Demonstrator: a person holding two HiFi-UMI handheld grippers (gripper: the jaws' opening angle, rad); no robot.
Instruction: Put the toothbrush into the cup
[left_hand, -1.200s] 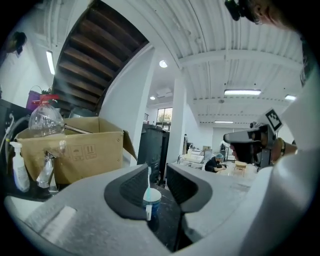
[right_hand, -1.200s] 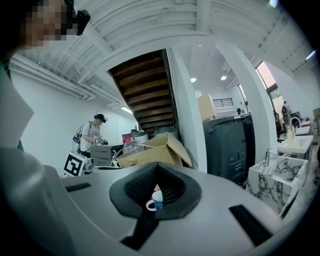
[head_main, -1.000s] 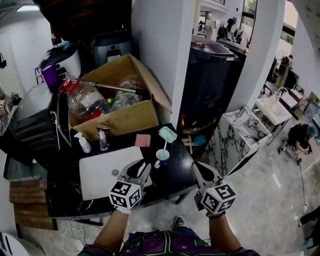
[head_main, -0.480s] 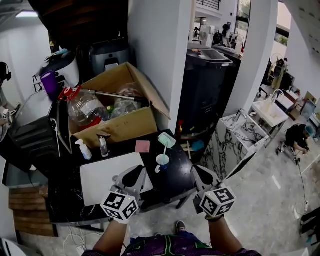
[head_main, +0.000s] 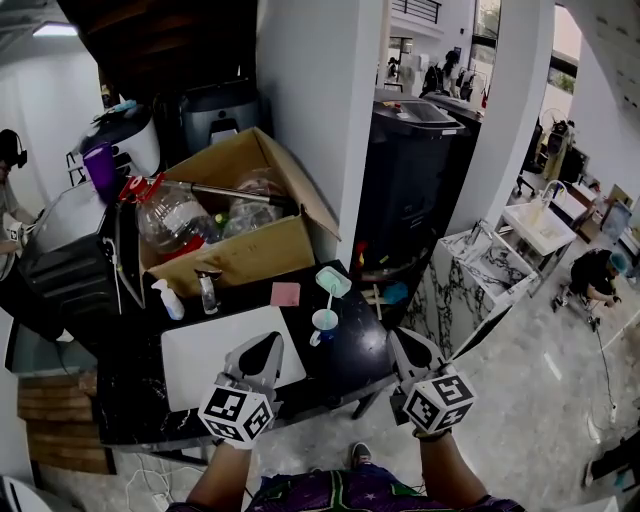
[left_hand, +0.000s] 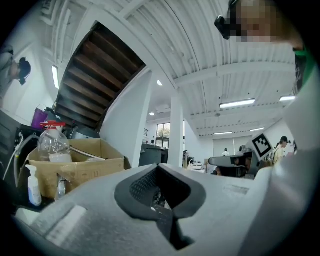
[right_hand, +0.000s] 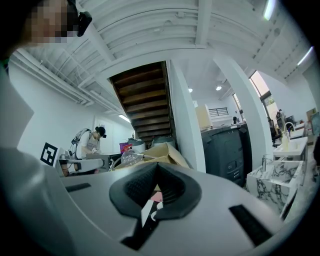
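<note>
A small pale cup (head_main: 325, 320) stands on the black counter (head_main: 350, 345), just right of a white board. The toothbrush (head_main: 334, 283), with a thin white handle and a teal head, rises out of the cup and leans to the upper right. My left gripper (head_main: 265, 346) hangs over the board's near right corner, short of the cup. Its jaws have just been closing and are shut with nothing between them (left_hand: 157, 167). My right gripper (head_main: 408, 346) is beyond the counter's right end, shut and empty (right_hand: 156, 165).
The white board (head_main: 205, 352) covers the counter's middle. Behind it are a pink sponge (head_main: 285, 293), a spray bottle (head_main: 171, 298) and a small clear bottle (head_main: 208, 291). An open cardboard box (head_main: 235, 240) of bottles stands at the back beside a white pillar (head_main: 320, 110).
The left gripper's jaws went from wide open to shut, empty, and it drew back from the cup toward me. The right gripper stayed put.
</note>
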